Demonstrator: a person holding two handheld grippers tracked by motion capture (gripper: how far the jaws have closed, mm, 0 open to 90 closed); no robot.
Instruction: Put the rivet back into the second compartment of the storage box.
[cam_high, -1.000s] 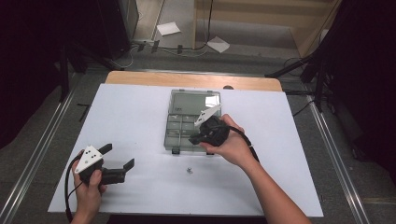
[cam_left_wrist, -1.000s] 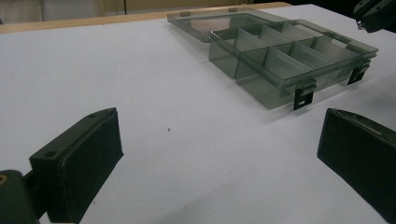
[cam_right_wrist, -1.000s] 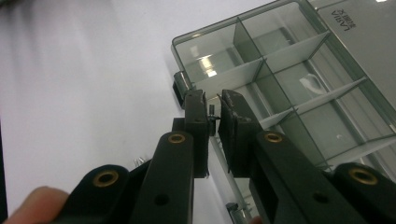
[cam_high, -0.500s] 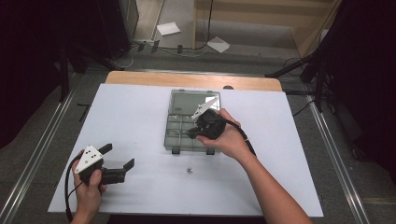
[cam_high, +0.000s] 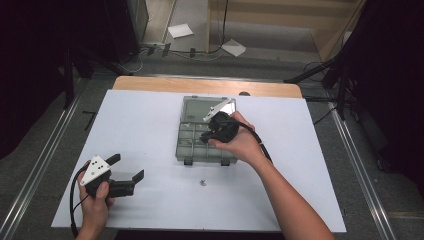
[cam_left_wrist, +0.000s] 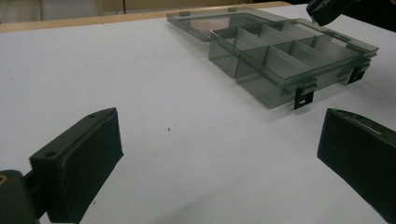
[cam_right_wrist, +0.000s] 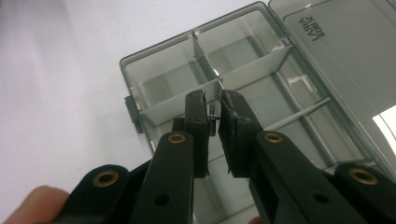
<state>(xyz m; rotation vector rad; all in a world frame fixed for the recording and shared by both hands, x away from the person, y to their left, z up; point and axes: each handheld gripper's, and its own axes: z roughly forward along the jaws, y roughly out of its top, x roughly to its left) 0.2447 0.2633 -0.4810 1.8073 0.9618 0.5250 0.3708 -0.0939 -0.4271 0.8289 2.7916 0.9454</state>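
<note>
A smoky clear compartment box (cam_high: 181, 150) lies open at mid-table, its lid (cam_high: 200, 106) folded flat behind it. My right gripper (cam_high: 206, 136) hovers over the box's middle compartments, pointing down. In the right gripper view its jaws (cam_right_wrist: 213, 105) are shut on a small metal screw (cam_right_wrist: 211, 112), above a divider of the box (cam_right_wrist: 135, 74). A second small screw (cam_high: 202, 182) lies on the white table in front of the box. My left gripper (cam_high: 127, 167) rests at the front left, open and empty, facing the box (cam_left_wrist: 280, 93).
A white sheet covers the table (cam_high: 320, 190), with a wooden strip (cam_high: 150, 84) along its far edge. Metal rails run down both sides of the table. Cables and papers lie on the floor beyond.
My right hand has shifted a little toward the far side of the box with its jaws still shut. The left gripper has not moved.
</note>
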